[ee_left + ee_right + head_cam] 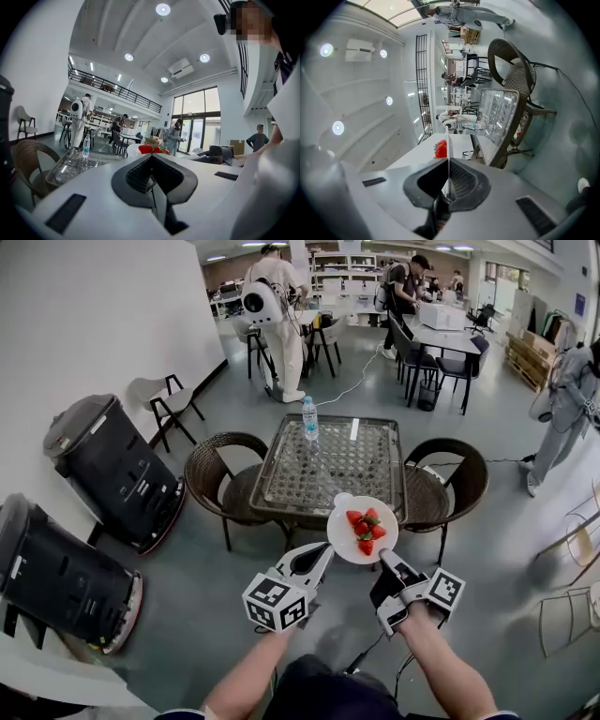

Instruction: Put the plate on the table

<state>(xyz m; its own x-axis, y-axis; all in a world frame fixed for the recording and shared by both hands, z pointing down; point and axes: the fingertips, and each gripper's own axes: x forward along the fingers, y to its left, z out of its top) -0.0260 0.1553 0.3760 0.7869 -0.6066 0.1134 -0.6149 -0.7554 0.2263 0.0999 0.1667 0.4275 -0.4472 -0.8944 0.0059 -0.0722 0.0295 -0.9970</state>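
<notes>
- Right gripper (387,565): jaws closed on the near rim of the plate (339,521). In the right gripper view, the rim shows as a thin white edge (446,150) clamped between the pads.
- Left gripper (317,561): jaws together with nothing between them. The tip sits just beside the plate's lower left edge. No view shows whether it touches or supports the plate.
- Plate: held in the air, roughly level, over the floor just short of the table's near edge. It carries a small pile of strawberries (365,529).
- Table (281,486): a glass top between two wicker chairs (217,482). A water bottle (310,425) stands near the far edge, and the near half of the top appears free.
- Step in hand: this appears to be the carry stage. The plate is gripped and lifted but not yet over the tabletop.
- Next move: carry the plate forward over the near part of the glass, then lower it until the base rests flat, and only then release the right jaws.
- Requirement: keep the plate level throughout. It is pinched at a single rim point, so any tilt is likely to roll the strawberries off.
- Requirement: set the plate down well short of the water bottle, and bring it onto the glass gently.
</notes>
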